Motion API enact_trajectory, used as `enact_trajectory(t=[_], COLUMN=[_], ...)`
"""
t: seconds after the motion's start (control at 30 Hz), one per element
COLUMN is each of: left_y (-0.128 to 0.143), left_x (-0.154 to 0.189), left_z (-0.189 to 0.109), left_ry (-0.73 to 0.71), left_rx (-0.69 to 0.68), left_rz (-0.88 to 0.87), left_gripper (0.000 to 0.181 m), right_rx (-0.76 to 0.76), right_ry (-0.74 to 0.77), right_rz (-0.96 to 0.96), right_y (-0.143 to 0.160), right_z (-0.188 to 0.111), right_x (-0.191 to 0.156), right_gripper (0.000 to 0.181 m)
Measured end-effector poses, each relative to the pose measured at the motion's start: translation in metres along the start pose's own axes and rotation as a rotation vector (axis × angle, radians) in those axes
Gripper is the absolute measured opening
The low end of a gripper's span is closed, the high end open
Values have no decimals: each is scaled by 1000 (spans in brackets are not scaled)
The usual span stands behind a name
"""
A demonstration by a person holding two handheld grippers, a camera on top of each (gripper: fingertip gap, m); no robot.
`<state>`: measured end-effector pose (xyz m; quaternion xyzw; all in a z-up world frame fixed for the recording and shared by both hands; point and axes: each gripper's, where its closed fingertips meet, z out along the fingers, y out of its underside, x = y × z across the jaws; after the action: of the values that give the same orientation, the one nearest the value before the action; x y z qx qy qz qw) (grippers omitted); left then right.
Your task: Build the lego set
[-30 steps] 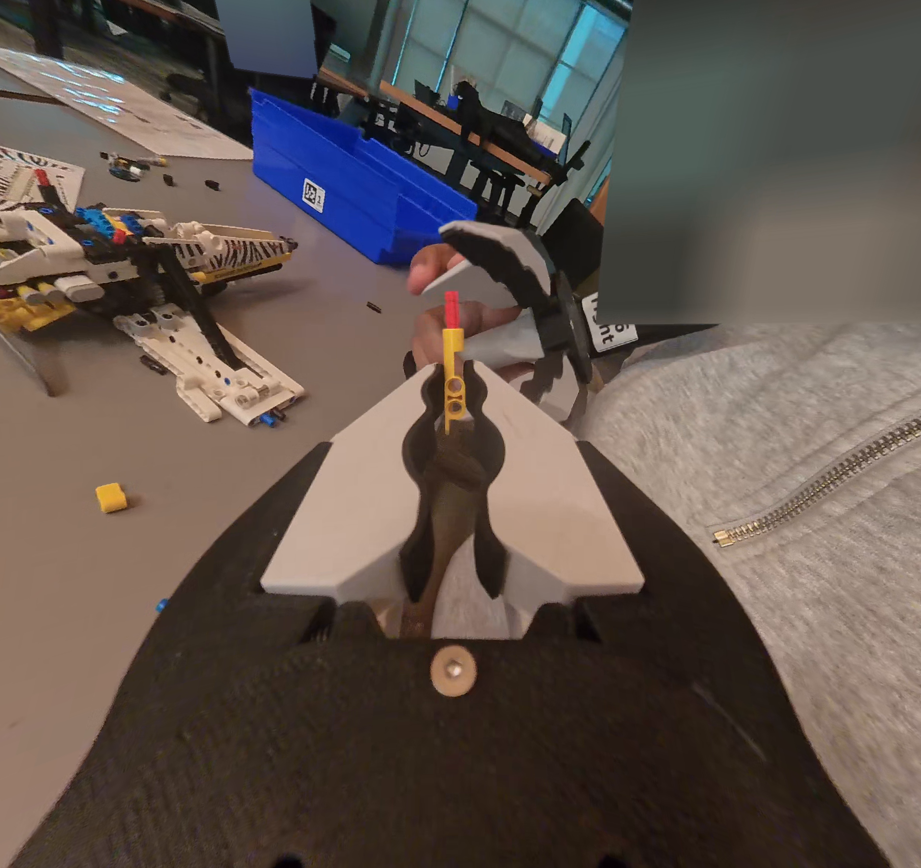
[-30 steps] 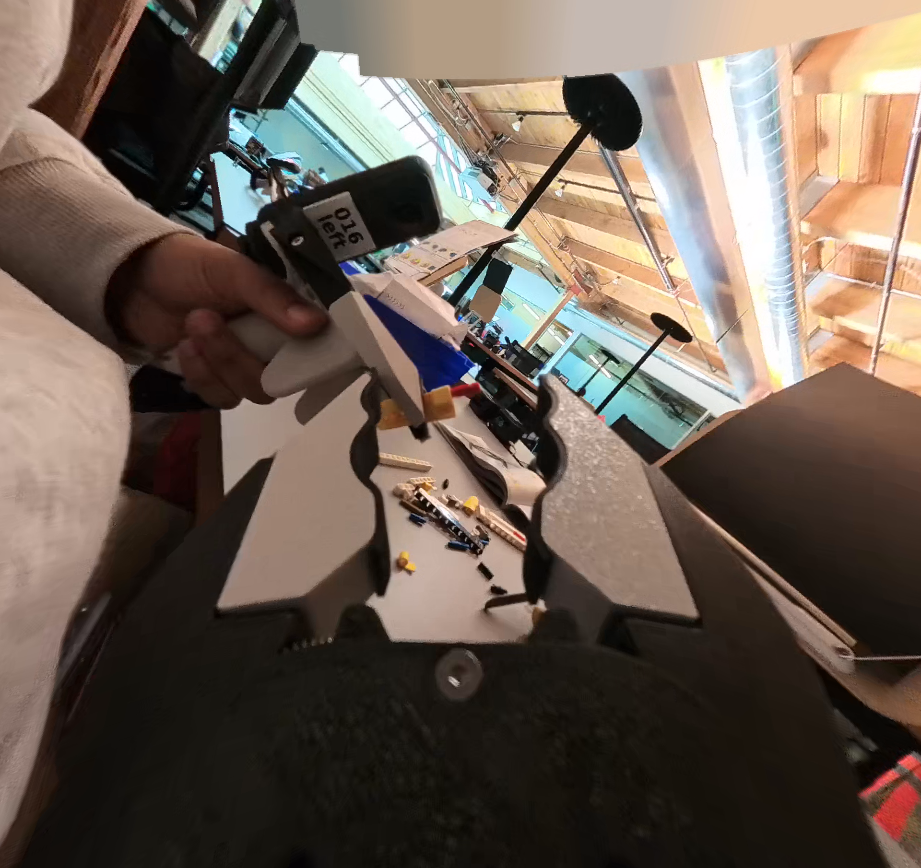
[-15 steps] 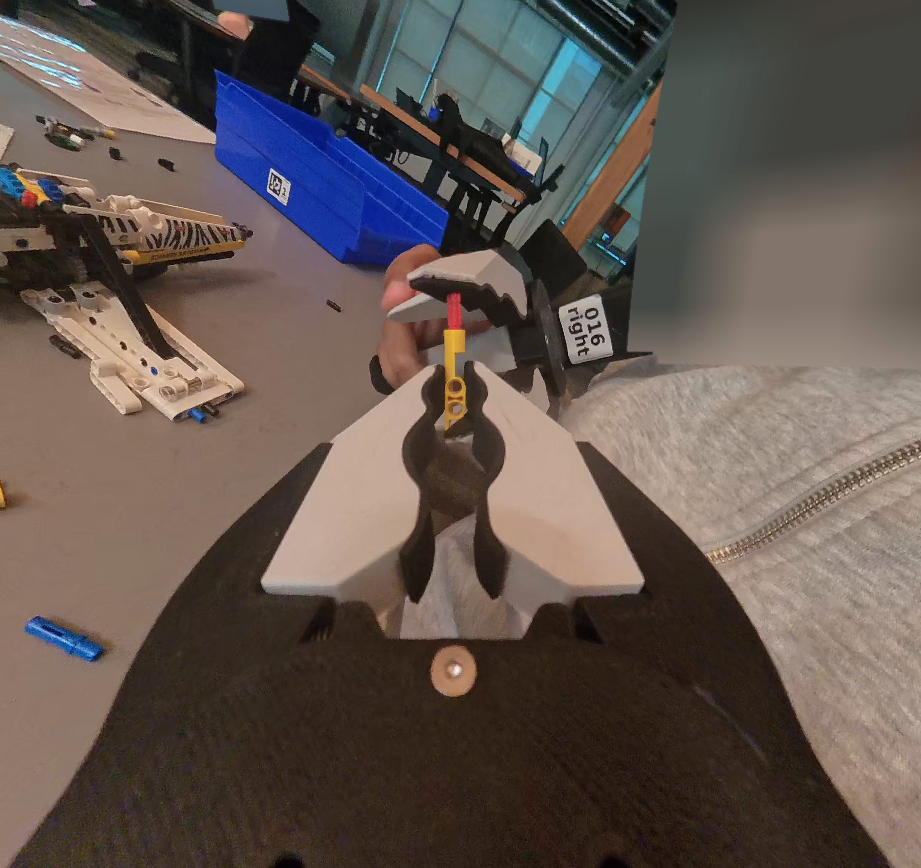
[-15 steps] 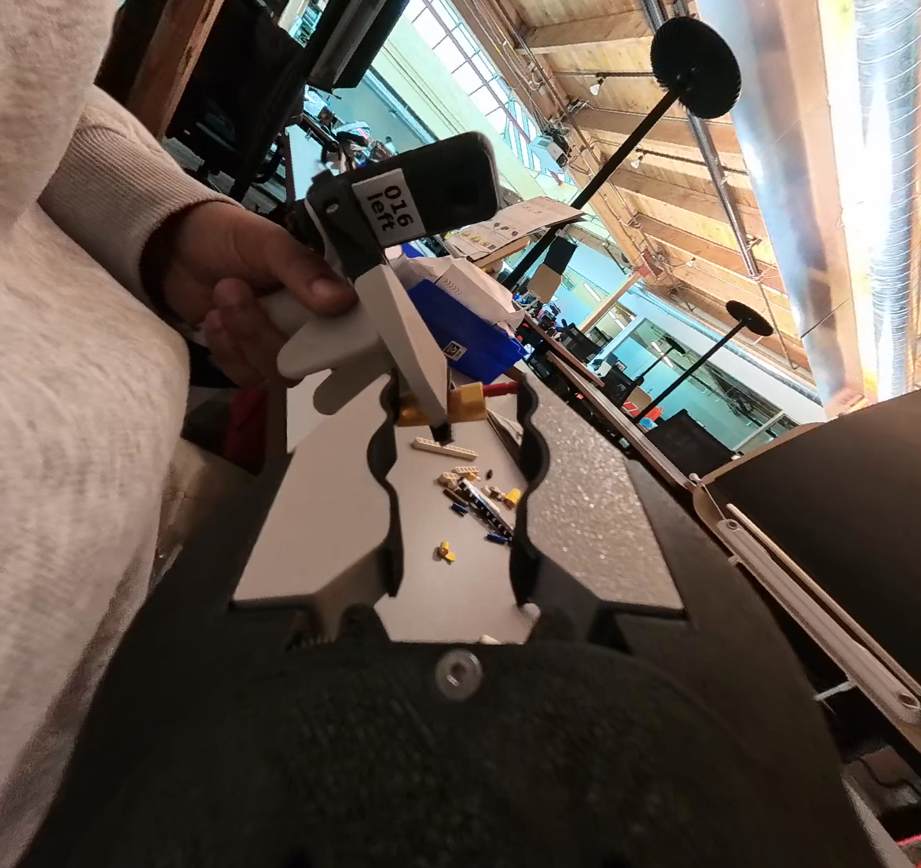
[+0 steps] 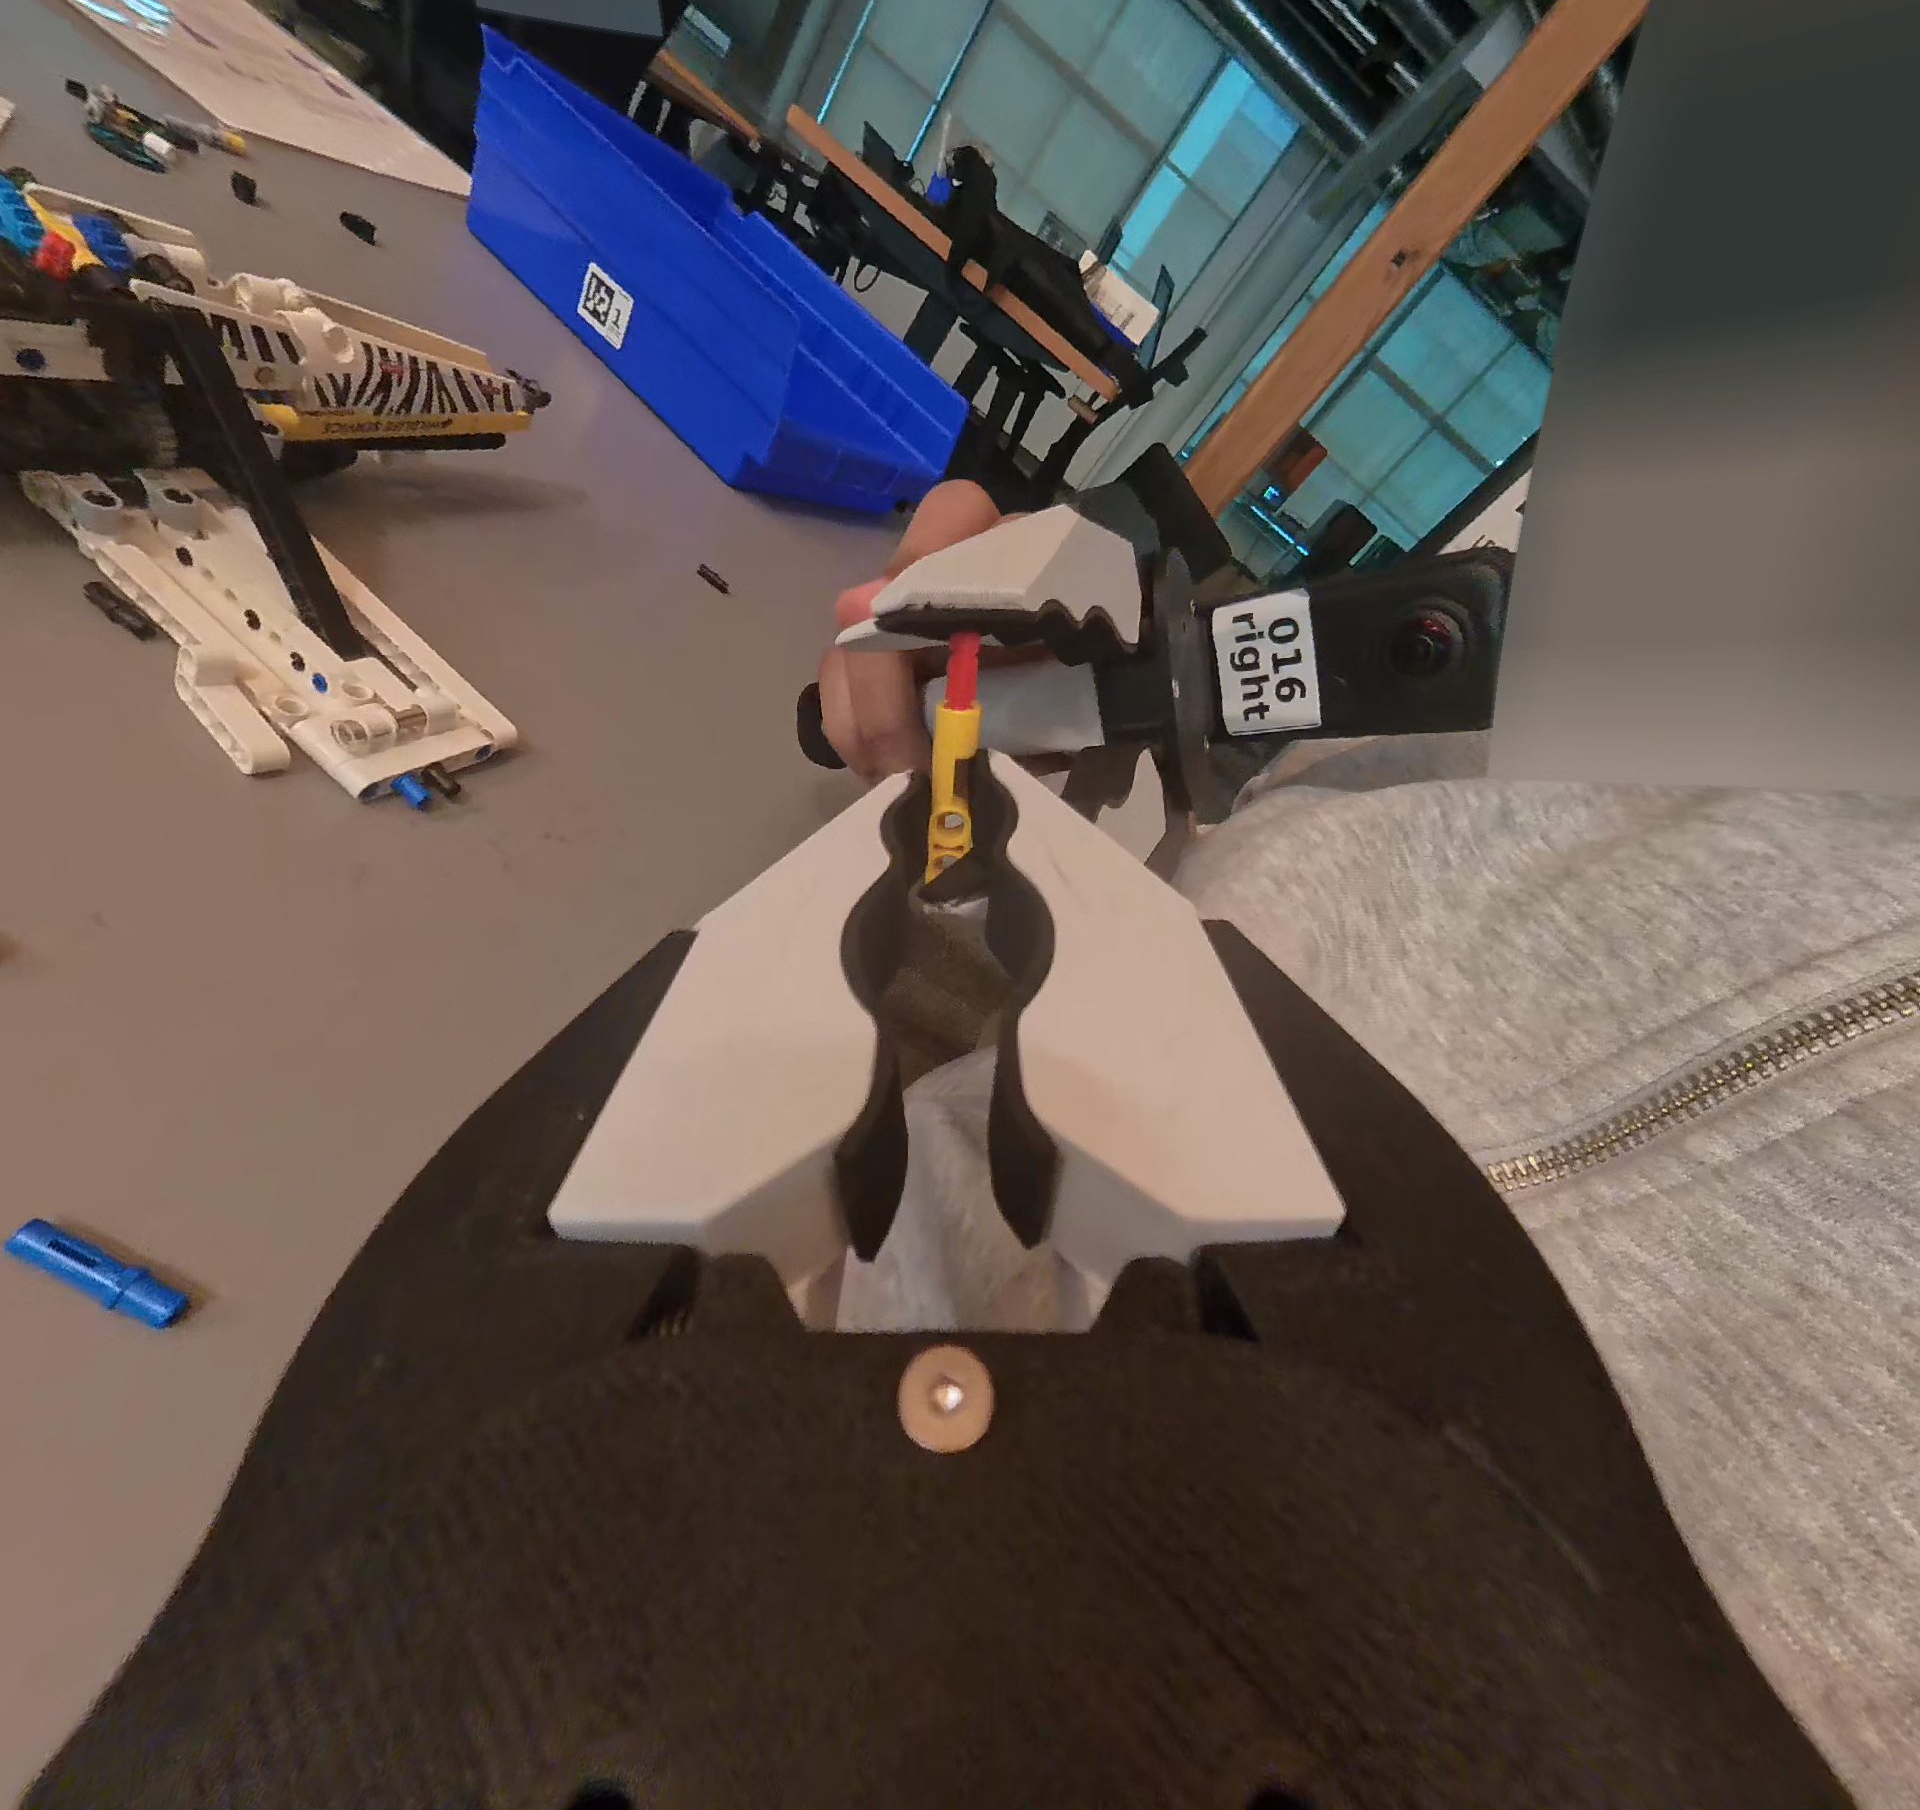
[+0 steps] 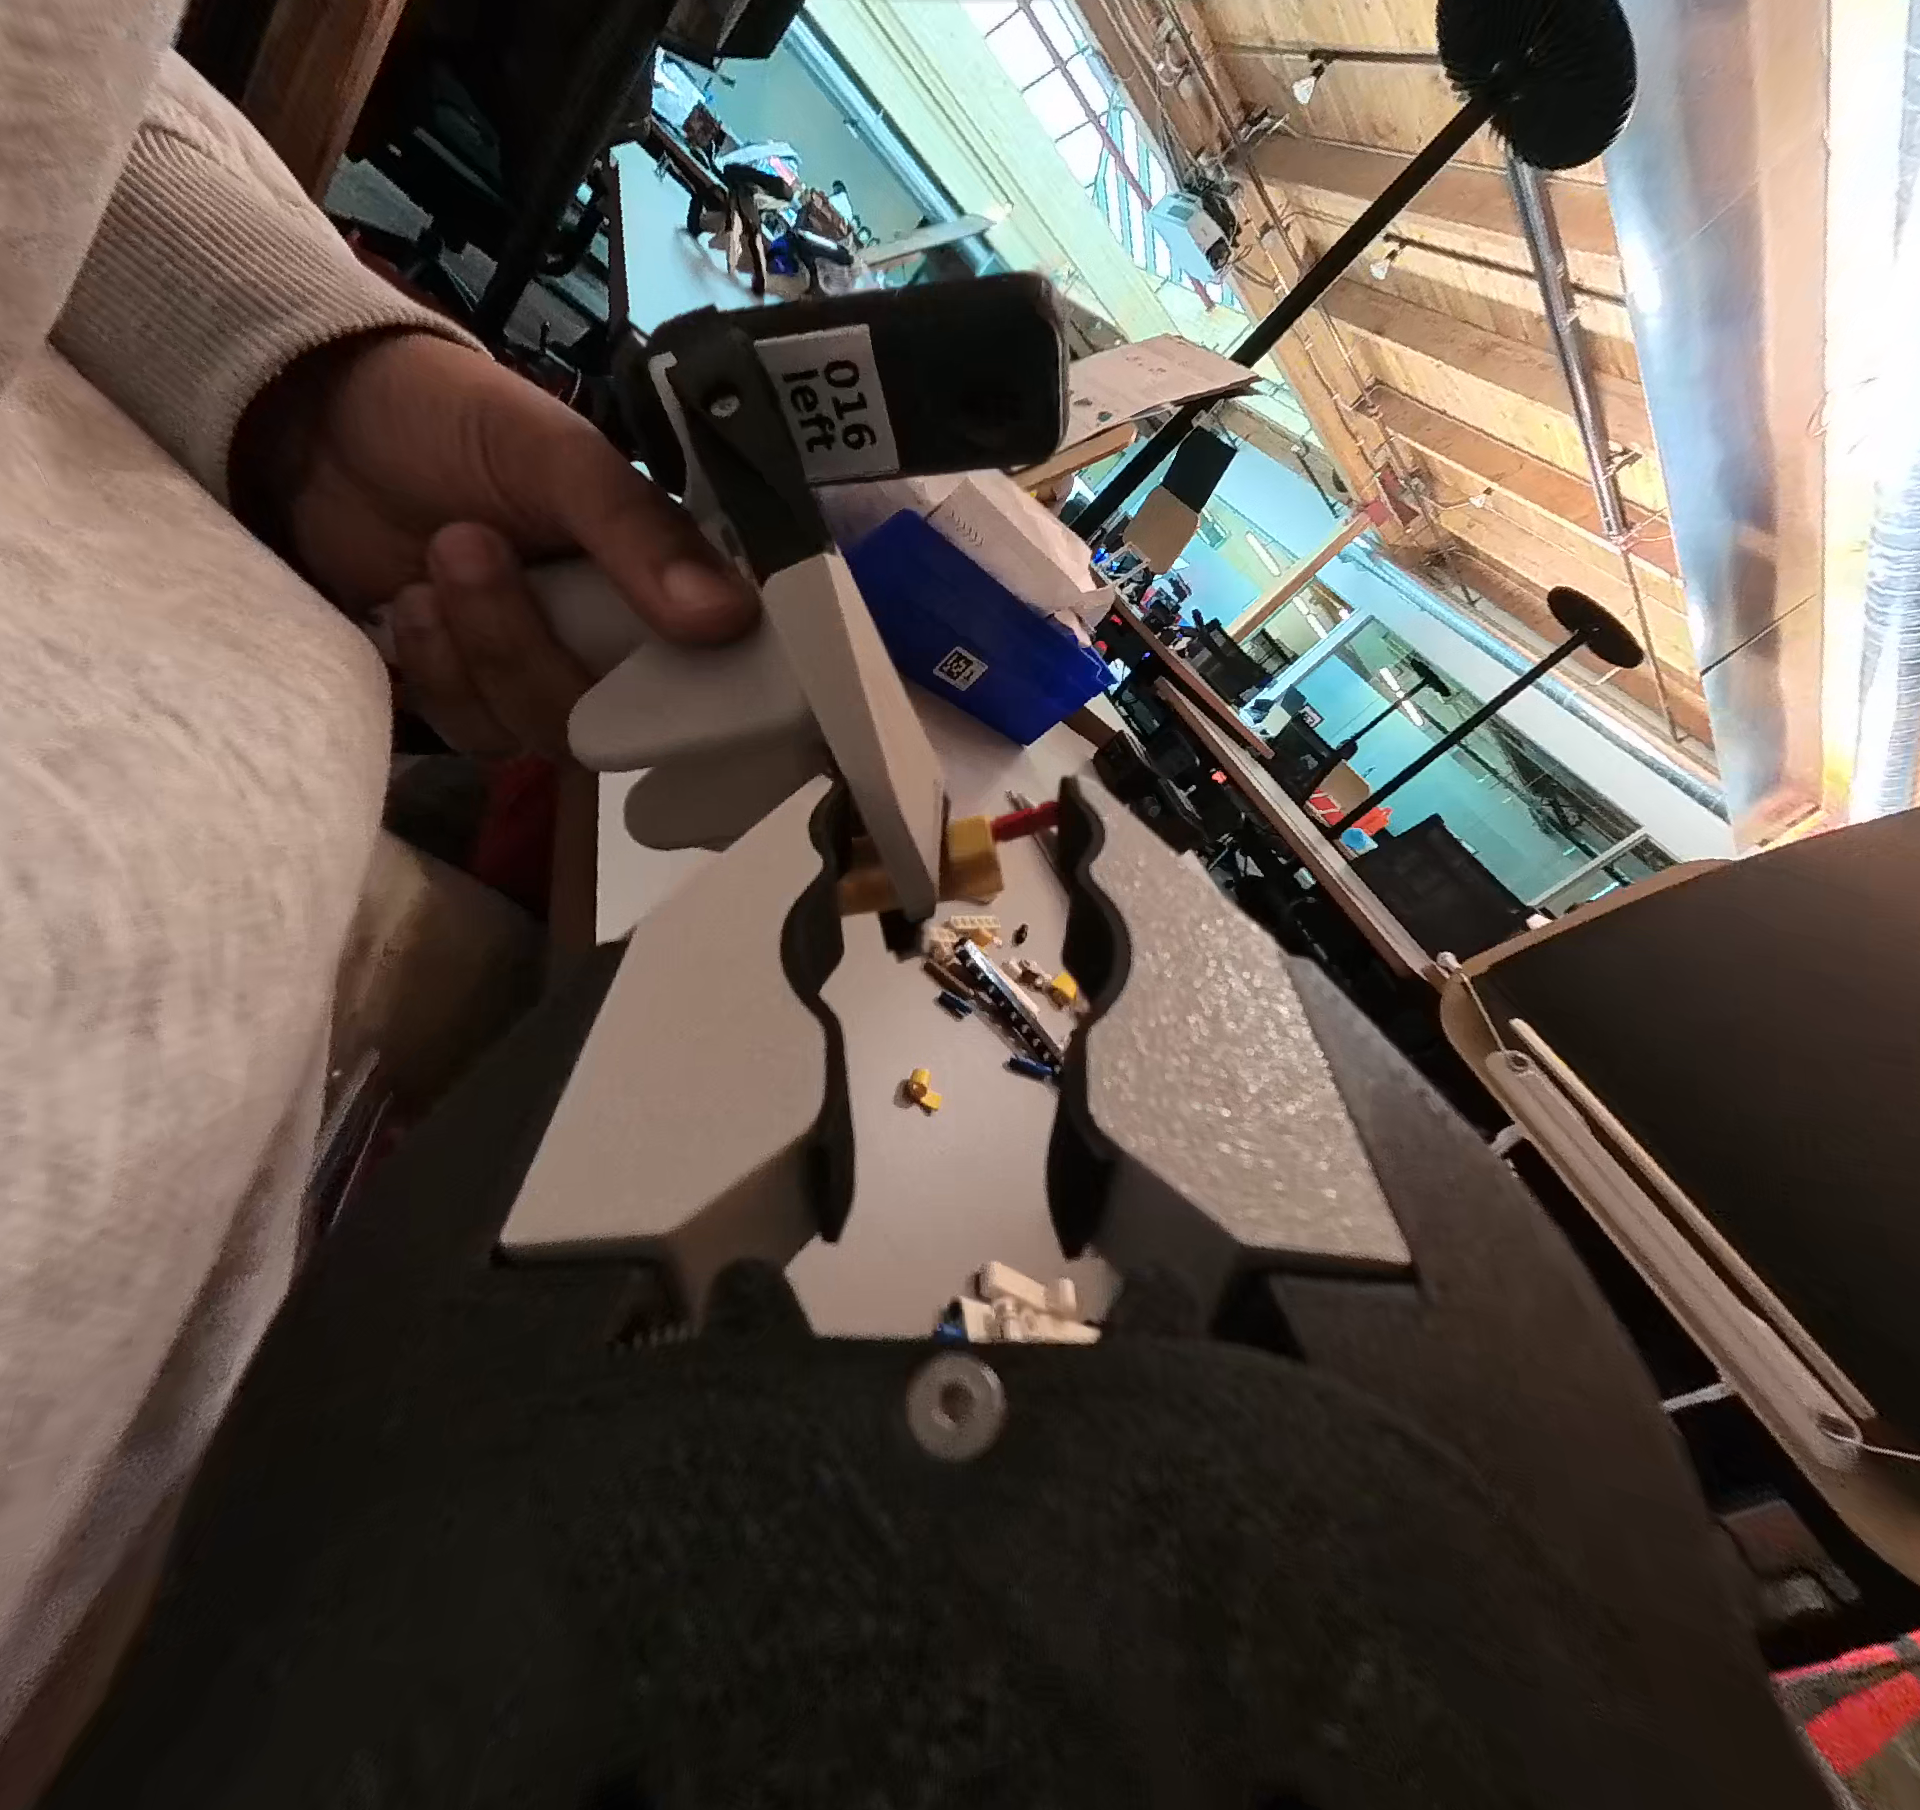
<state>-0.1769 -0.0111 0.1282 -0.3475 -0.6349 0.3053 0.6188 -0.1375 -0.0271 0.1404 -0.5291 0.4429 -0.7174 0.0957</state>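
My left gripper [image 5: 948, 784] is shut on a yellow lego beam [image 5: 951, 773] with a red axle [image 5: 963, 664] sticking out of its far end. I hold it in the air in front of a grey sweater. My right gripper [image 5: 883, 617] is open, and the axle's tip lies between its two fingers. In the right wrist view the yellow beam [image 6: 974, 856] and the red axle [image 6: 1023, 818] sit between my right gripper's [image 6: 945, 815] spread fingertips. The axle's tip is right at the right finger. The left gripper [image 6: 914, 887] comes in from the upper left.
A part-built zebra-striped lego model [image 5: 343, 389] with a white panel [image 5: 281, 659] lies on the grey table [image 5: 520, 929] at the left. A blue bin [image 5: 707, 326] stands behind it. A blue pin [image 5: 99, 1272] and several loose pieces [image 6: 997, 981] lie about. My left and right fingertips are right by each other. From the right gripper's tips to the blue pin [image 5: 99, 1272] is close to 12 centimetres.
My right gripper has come in over the red axle and its fingers have narrowed around it. My left gripper has kept its hold on the yellow beam and shifted slightly.
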Motion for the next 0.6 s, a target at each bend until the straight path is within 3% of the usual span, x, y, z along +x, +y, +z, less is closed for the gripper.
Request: enact_trajectory(t=[0.3,0.33,0.47,0.6], left_y=[3,4,3,6], left_x=[-4,-5,-10,-22], left_z=[3,3,2,0], left_ry=[19,17,8,26], left_rx=[-14,-16,-9,10], left_rz=[-80,-86,-99,-251], left_gripper=[5,5,5,5], right_rx=[-7,-12,-36,-23], right_ry=[-29,-46,-67,-60], right_rz=[68,78,92,124], right_y=[7,8,11,15], right_z=[2,2,3,7], right_x=[-1,-2,-3,-3], right_gripper=[37,29,27,28])
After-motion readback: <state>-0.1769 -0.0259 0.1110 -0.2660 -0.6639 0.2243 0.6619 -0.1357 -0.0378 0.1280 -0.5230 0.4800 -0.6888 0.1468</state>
